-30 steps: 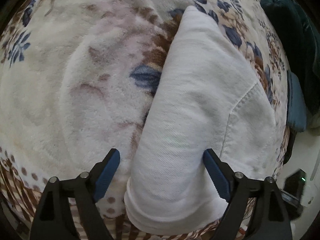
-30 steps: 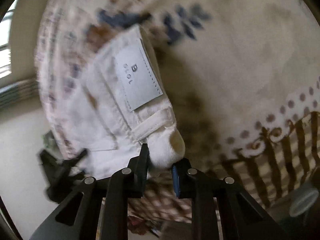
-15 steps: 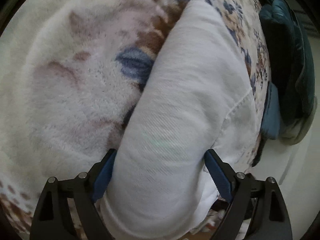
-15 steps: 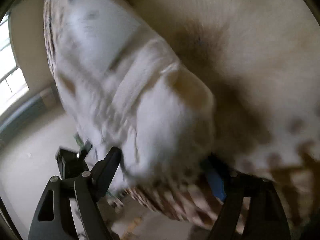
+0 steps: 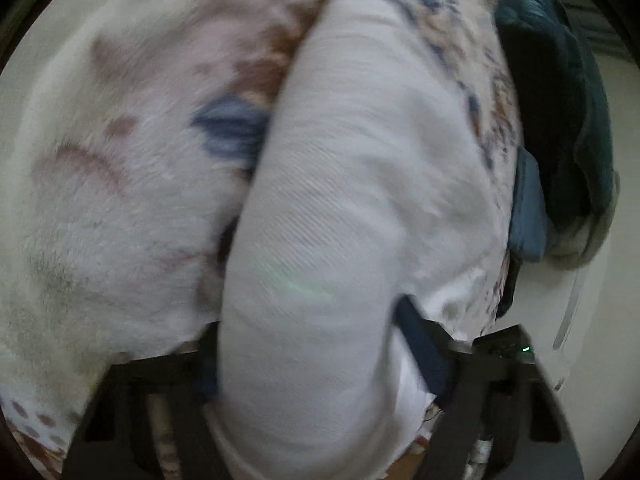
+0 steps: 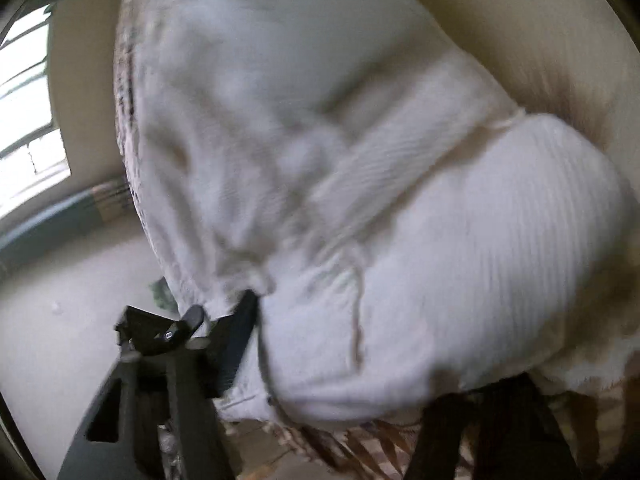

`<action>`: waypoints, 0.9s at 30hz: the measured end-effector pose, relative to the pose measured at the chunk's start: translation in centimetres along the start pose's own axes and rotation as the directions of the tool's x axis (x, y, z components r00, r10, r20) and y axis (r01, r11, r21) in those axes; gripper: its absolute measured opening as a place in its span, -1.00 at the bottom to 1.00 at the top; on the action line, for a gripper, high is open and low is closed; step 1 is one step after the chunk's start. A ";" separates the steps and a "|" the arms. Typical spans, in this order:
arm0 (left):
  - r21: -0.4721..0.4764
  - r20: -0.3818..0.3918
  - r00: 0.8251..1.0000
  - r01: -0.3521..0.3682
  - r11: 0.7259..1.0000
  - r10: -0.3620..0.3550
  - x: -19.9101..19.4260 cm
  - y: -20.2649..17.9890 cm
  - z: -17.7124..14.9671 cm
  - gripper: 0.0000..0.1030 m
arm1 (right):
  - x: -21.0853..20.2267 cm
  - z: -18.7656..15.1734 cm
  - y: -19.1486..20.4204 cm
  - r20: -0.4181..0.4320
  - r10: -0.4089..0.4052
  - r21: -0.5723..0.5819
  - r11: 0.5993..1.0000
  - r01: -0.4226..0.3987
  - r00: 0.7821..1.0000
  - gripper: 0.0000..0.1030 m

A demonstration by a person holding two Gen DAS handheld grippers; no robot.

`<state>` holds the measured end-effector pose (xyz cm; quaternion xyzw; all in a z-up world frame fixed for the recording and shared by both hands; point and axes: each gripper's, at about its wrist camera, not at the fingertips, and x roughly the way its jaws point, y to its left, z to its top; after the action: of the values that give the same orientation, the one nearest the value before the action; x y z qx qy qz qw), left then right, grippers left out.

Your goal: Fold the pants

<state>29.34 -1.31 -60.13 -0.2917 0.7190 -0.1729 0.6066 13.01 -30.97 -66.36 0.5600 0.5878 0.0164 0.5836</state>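
White pants (image 5: 352, 208), folded into a thick roll, lie on the floral fleece blanket (image 5: 120, 200) near its edge, w/ the spotted brown border (image 5: 36, 424) just below. In left wrist view the roll runs from the bottom centre up toward the top; its near end sits between the fingers of the left gripper (image 5: 316, 360). Blue pads (image 5: 420, 344) press into the fabric on both sides, cloth bulging over them, so left tongs are clenched on the pants, jaws having just been closing. Picture is blurred.

Right wrist view: other end of the pants (image 6: 400, 240), w/ a seam and thick folded edge, fills most of the frame. Right gripper (image 6: 360, 360) straddles the bundle; left finger (image 6: 236, 344) touches the cloth, the right-side finger is mostly hidden under the fabric. Jaws have just been closing w/ the pants between them and look to be grasping the bundle, tho blur makes pad contact on the hidden side hard to confirm.

Beyond the blanket's right edge in left view: dark teal cloth (image 5: 560, 120) heaped up, pale floor (image 5: 600, 300) past it. In right view, a bright window (image 6: 24, 100) at far left, floor (image 6: 60, 340) below the blanket edge.
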 end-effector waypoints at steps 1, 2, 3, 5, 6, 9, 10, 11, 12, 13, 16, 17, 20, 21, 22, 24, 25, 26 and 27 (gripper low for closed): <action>-0.005 0.005 1.000 0.024 1.000 -0.024 -0.5 -0.3 -0.1 -0.17 | -0.6 -0.4 0.9 0.026 0.004 -0.026 1.000 -0.003 1.000 -0.08; -0.007 0.012 0.999 0.039 0.999 -0.039 -1.0 -0.7 -0.2 -0.28 | -1.1 -0.6 1.6 0.041 0.008 -0.041 0.999 -0.006 0.999 -0.12; 0.011 0.025 0.999 0.047 0.999 -0.047 -1.9 -1.6 -0.2 -0.33 | -1.6 -0.9 2.3 0.053 0.005 -0.054 0.999 -0.002 0.999 -0.14; 0.027 0.039 0.997 0.064 0.998 -0.065 -2.9 -2.7 -0.3 -0.33 | -2.2 -1.4 3.7 0.072 0.011 -0.081 0.997 -0.005 0.997 -0.18; 0.033 0.049 0.995 0.091 0.995 -0.092 -3.8 -3.4 -0.3 -0.33 | -2.6 -1.3 4.7 0.082 0.010 -0.098 0.995 -0.002 0.997 -0.19; 0.068 0.075 0.987 0.136 0.988 -0.141 -5.6 -5.3 0.4 -0.33 | -4.9 -0.9 7.6 0.116 0.027 -0.153 0.988 -0.009 0.993 -0.20; 0.077 0.082 0.985 0.144 0.987 -0.151 -5.9 -5.9 0.8 -0.32 | -6.2 -0.2 8.9 0.129 0.035 -0.175 0.985 -0.012 0.991 -0.21; 0.090 0.095 0.982 0.152 0.984 -0.161 -6.7 -6.3 1.4 -0.32 | -7.0 0.4 9.5 0.137 0.043 -0.193 0.981 -0.016 0.990 -0.21; 0.103 0.107 0.978 0.168 0.980 -0.179 -7.3 -7.1 2.3 -0.32 | -7.7 1.1 10.5 0.144 0.047 -0.216 0.976 -0.014 0.988 -0.21; 0.113 0.114 0.975 0.177 0.978 -0.190 -7.8 -7.1 2.9 -0.32 | -8.4 1.9 11.4 0.153 0.053 -0.231 0.973 -0.017 0.987 -0.21; 0.151 0.158 0.963 0.194 0.969 -0.217 -8.9 -9.1 6.6 -0.32 | -8.6 5.5 15.4 0.180 0.082 -0.278 0.960 -0.030 0.980 -0.21; 0.162 0.170 0.960 0.196 0.967 -0.223 -9.1 -9.7 7.7 -0.32 | -8.6 6.3 16.3 0.190 0.087 -0.290 0.957 -0.029 0.978 -0.21; 0.202 0.206 0.950 0.192 0.960 -0.233 -9.8 -11.7 11.7 -0.32 | -8.0 9.6 19.2 0.220 0.116 -0.312 0.949 -0.043 0.969 -0.21; 0.220 0.225 0.945 0.188 0.957 -0.237 -10.0 -12.4 13.3 -0.32 | -7.6 11.2 20.5 0.226 0.129 -0.318 0.947 -0.052 0.966 -0.21; 0.230 0.238 0.942 0.183 0.956 -0.238 -10.1 -12.9 14.3 -0.32 | -7.3 12.1 21.2 0.229 0.138 -0.323 0.944 -0.059 0.963 -0.21; 0.259 0.277 0.928 0.177 0.950 -0.249 -10.8 -13.9 17.8 -0.33 | -6.0 15.2 24.1 0.239 0.151 -0.352 0.934 -0.059 0.959 -0.21; 0.264 0.288 0.924 0.176 0.948 -0.252 -10.8 -14.1 18.9 -0.33 | -4.8 16.8 26.1 0.246 0.161 -0.366 0.928 -0.062 0.956 -0.21; 0.275 0.305 0.916 0.176 0.945 -0.259 -11.0 -14.3 20.8 -0.33 | -4.1 18.1 27.3 0.250 0.168 -0.380 0.923 -0.063 0.954 -0.21; 0.289 0.320 0.911 0.169 0.942 -0.261 -10.9 -14.5 22.5 -0.33 | -3.2 19.6 28.7 0.254 0.176 -0.402 0.914 -0.062 0.951 -0.21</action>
<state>55.26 -3.25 -47.63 -0.3155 0.5332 -0.2748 0.7352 44.19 -34.95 -51.14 0.4645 0.4472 0.0880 0.7593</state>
